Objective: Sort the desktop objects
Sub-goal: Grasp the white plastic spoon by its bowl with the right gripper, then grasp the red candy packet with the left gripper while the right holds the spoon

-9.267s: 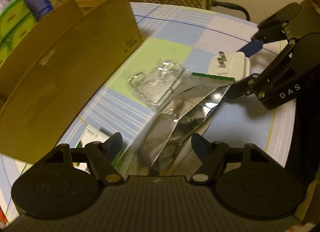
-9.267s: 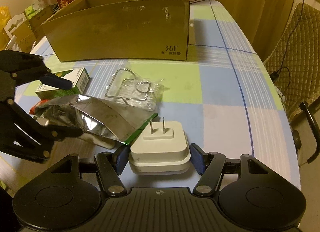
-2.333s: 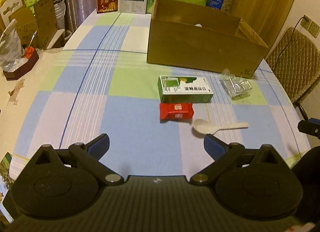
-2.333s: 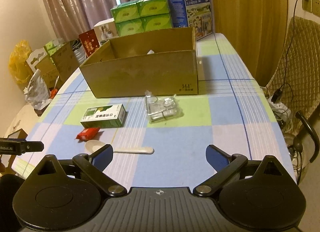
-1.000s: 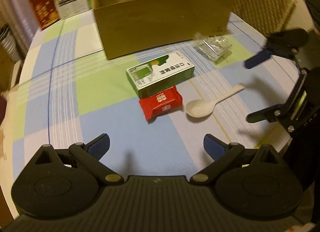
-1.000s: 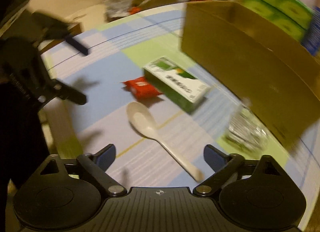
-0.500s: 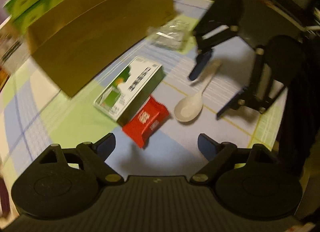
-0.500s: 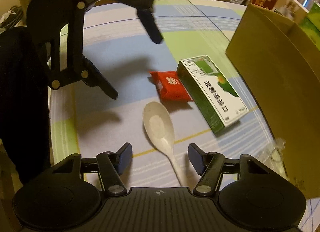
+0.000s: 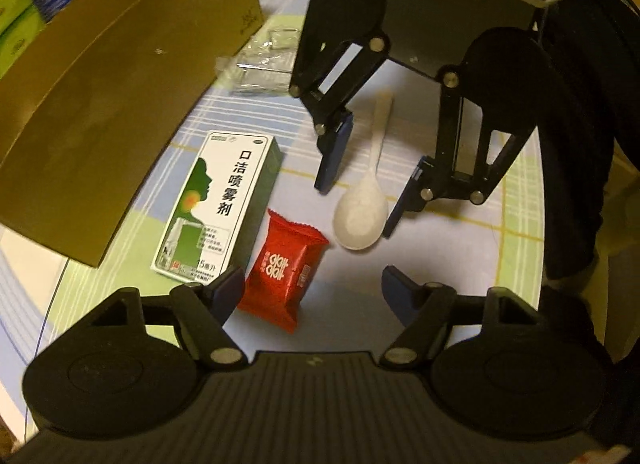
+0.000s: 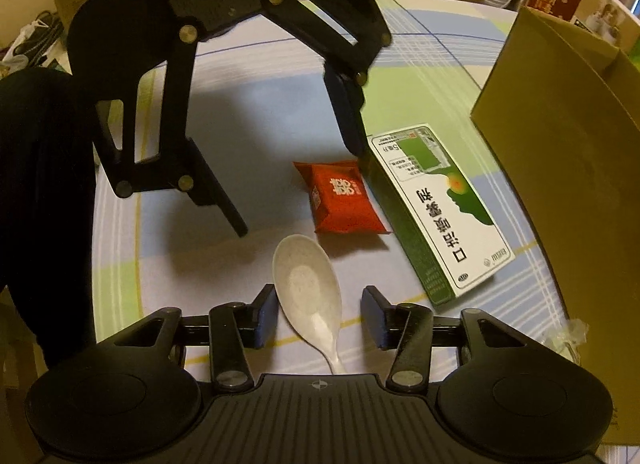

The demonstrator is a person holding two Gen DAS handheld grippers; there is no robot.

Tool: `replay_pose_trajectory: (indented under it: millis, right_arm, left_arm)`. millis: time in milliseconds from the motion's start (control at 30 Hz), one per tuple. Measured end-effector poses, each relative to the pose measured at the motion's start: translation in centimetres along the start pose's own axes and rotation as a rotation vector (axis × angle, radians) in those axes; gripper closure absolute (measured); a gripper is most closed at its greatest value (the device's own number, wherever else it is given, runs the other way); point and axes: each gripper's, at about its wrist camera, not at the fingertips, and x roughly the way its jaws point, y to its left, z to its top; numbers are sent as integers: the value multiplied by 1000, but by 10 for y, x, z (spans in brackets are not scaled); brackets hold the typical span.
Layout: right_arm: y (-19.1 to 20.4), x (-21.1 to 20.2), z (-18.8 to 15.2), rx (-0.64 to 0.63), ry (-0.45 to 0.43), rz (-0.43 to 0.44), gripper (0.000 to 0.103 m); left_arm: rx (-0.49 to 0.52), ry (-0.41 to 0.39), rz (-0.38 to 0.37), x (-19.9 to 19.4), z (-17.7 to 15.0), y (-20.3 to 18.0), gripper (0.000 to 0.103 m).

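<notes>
- Left wrist view: our left gripper [image 9: 314, 294] has its jaws spread wide, nothing clamped; the red snack packet [image 9: 285, 271] lies between the fingers, close to the left one.
- Just ahead and left of that gripper we see the green-and-white spray box [image 9: 218, 201] lying flat, its far side near the wall of the cardboard box [image 9: 120, 91].
- Ahead and to the right, the white spoon [image 9: 366, 191] rests on the checked tablecloth [image 9: 440, 248], bowl toward us, handle pointing away.
- Our right gripper [image 9: 354, 189] faces us there, its jaws apart on either side of the spoon's neck, not closed on it.
- Beyond it, a clear plastic package [image 9: 260, 63] sits by the carton's corner.
- Right wrist view: our right gripper [image 10: 320, 316] straddles the spoon [image 10: 310, 292], gaps on both sides between pads and spoon.
- Just ahead of it lie the packet [image 10: 342, 195] and, to the right, the spray box [image 10: 440, 209]; the left gripper [image 10: 296, 179] hangs over them.
</notes>
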Motion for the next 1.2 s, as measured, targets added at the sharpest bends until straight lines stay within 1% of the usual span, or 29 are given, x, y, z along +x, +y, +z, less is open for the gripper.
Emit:
replay_pose_trajectory:
  millis: [133,267,333,500,600,667,733,800,833,867,900,933,967,1067,1200]
  right_arm:
    - [-2,1,2,-9,0,20,63]
    - [-6,1,3,2,2,50,71]
    - [-7,1,2,8,2,52,73]
    - [-6,-2,1,10,12,23,74]
    - [-11,-5,-4,50,9,-3,74]
    - [-17,-7,-8,110,6,-25,74]
    - [-24,-9,-11,197,10,-71,74]
    - [-31,-10,-14,294,17,-106,74]
    - [-34,-12,-15,338,15,-111,74]
    - [-36,-14,-17,381,11,-119,74]
    - [-37,-15,-18,427,8,-128,74]
    - [-39,-18,-19,478,6,-142,74]
    - [-40,-19,-21,526,1,-157,74]
    - [-30,-27,-40,645,-24,-180,74]
    - [-21,-34,-53,757,-56,-228,74]
  left_arm:
    - [14,-11,-26,4,1,3,31]
    - [17,-7,-46,9,1,6,31]
    - [14,-6,-57,10,4,10,31]
    - [5,-5,-80,15,8,16,31]
    - [-6,2,-92,19,9,18,31]
    - [-30,9,-95,22,10,20,33]
    - [-60,3,-96,22,9,21,33]
    - [-101,1,-95,22,9,23,36]
    - [-131,9,-92,22,10,24,40]
    - [-169,24,-91,22,11,27,49]
    - [-191,30,-90,22,11,28,55]
    - [-210,35,-93,21,11,31,63]
    - [-229,42,-94,21,11,30,65]
    - [-279,47,-83,21,11,24,65]
    - [-388,21,-65,17,13,19,65]
